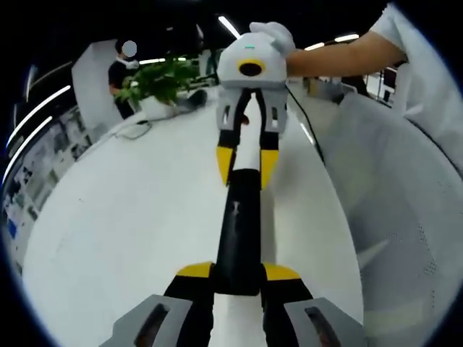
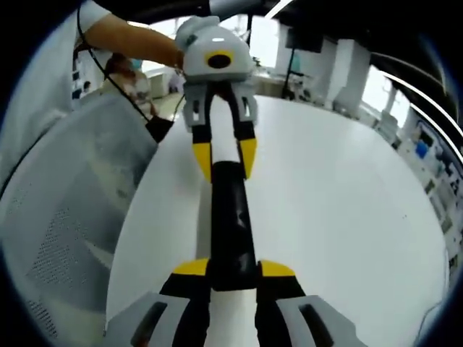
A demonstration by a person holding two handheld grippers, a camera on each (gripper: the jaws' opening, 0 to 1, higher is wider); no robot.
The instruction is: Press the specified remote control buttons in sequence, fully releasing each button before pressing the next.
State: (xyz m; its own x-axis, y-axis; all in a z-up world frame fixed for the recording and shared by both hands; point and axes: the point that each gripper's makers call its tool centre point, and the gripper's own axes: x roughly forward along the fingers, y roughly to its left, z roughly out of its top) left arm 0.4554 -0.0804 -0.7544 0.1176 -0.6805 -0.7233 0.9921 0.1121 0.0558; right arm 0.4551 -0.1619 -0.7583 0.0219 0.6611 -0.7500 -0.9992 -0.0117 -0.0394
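A long remote control (image 1: 237, 224), black along the middle with a white stretch at the far end, hangs above the white table (image 1: 130, 217). In the left gripper view my left gripper (image 1: 237, 271) is shut on its near end, yellow tips on either side. My right gripper (image 1: 246, 165) faces me and is shut on the far end, held by a person's gloved hand (image 1: 275, 35). From the right gripper view the same remote control (image 2: 230, 217) runs from my right gripper (image 2: 233, 269) to the left gripper (image 2: 224, 157). Its buttons are too small to make out.
A potted plant (image 1: 159, 79) and a loose cable (image 1: 134, 130) sit at the table's far edge, with a person (image 1: 119, 72) standing behind. A white mesh chair (image 1: 405, 202) stands beside the table; the chair (image 2: 65, 202) also borders the table (image 2: 347, 202).
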